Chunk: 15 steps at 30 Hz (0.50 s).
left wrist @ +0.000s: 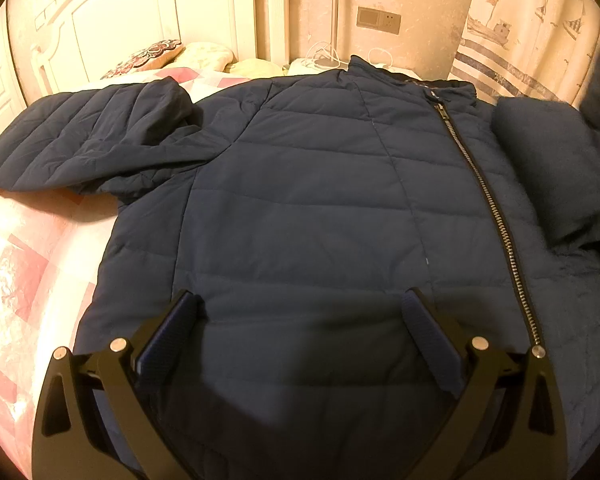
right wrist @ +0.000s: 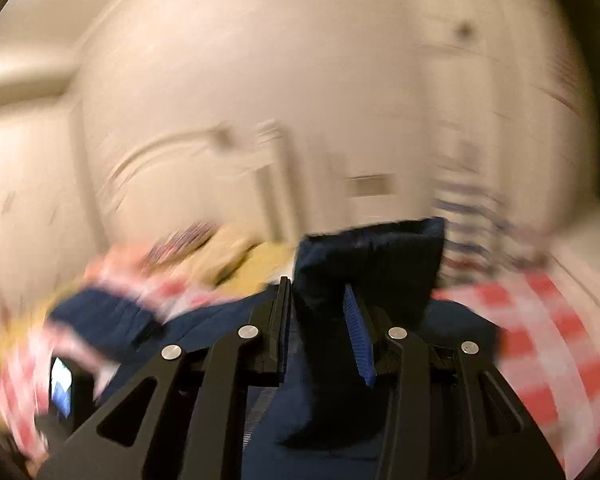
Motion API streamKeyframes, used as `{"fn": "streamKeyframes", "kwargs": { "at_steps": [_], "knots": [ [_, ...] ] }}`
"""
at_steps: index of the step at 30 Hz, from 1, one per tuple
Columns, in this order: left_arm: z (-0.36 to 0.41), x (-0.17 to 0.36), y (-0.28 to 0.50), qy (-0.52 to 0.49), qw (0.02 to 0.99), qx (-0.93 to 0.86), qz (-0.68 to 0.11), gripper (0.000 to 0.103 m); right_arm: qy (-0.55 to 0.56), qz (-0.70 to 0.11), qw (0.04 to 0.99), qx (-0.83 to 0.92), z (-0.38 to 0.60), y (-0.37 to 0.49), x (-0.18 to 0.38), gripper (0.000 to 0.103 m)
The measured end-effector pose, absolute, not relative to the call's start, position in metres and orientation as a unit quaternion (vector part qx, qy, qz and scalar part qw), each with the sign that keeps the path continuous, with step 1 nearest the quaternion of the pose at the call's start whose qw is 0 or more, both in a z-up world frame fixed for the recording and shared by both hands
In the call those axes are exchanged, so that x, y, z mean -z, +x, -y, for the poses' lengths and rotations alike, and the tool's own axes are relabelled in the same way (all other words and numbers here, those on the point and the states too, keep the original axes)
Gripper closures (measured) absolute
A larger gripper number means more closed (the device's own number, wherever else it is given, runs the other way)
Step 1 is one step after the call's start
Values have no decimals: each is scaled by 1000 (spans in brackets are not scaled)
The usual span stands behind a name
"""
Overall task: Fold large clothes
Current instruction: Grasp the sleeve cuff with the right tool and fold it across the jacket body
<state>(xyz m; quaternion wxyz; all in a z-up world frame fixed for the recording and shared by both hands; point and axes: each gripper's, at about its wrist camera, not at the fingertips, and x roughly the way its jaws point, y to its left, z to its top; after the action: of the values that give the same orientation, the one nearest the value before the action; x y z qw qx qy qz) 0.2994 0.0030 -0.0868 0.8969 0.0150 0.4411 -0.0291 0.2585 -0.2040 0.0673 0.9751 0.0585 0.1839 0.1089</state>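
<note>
**Left fingers wide over jacket hem; right fingers pinching a sleeve**

Left gripper (left wrist: 300, 308) fingers spread wide, nothing between them, poised above the lower front panel of the navy quilted jacket (left wrist: 308, 208). Cannot tell whether the pads touch fabric; shadow hides the hem below them.

Jacket laid front-up on the pink-and-white checked bedspread (left wrist: 28, 264), collar toward the headboard (left wrist: 148, 12), zipper (left wrist: 488, 208) closed and running diagonally in the fisheye. Far-left sleeve (left wrist: 80, 136) stretched out sideways over the bedspread. Other sleeve (left wrist: 548, 160) bunched at the frame's right edge, partly cut off, its upper part blurred.

Right gripper (right wrist: 320, 312) narrowed onto a thick fold of navy sleeve (right wrist: 368, 256), cuff end standing up past the fingertips. Blue pad on the right finger (right wrist: 358, 332) visible against the fabric; the left finger's pad seen edge-on only.

Right wrist view heavily motion-blurred: bedspread (right wrist: 540, 332), pillows and wall smeared. Small lit screen (right wrist: 60, 392) at lower left, unidentifiable. Wall switch plate (left wrist: 378, 19) and floor-lamp pole (left wrist: 334, 12) readable in the left wrist view only.
</note>
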Motion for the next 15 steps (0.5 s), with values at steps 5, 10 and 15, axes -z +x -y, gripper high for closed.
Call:
{"fn": "streamKeyframes", "kwargs": {
  "at_steps": [5,10,15],
  "knots": [
    [-6,85,298,2,898,36,-438,2,9,-289,934,-209,126,292,-41,61],
    [-8,85,298,-4,899,39,-437,2,145,-263,913,-277,171,272,-49,5],
    [-9,85,297,-4,899,39,-436,2,105,-255,955,-110,251,252,-51,6]
  ]
}}
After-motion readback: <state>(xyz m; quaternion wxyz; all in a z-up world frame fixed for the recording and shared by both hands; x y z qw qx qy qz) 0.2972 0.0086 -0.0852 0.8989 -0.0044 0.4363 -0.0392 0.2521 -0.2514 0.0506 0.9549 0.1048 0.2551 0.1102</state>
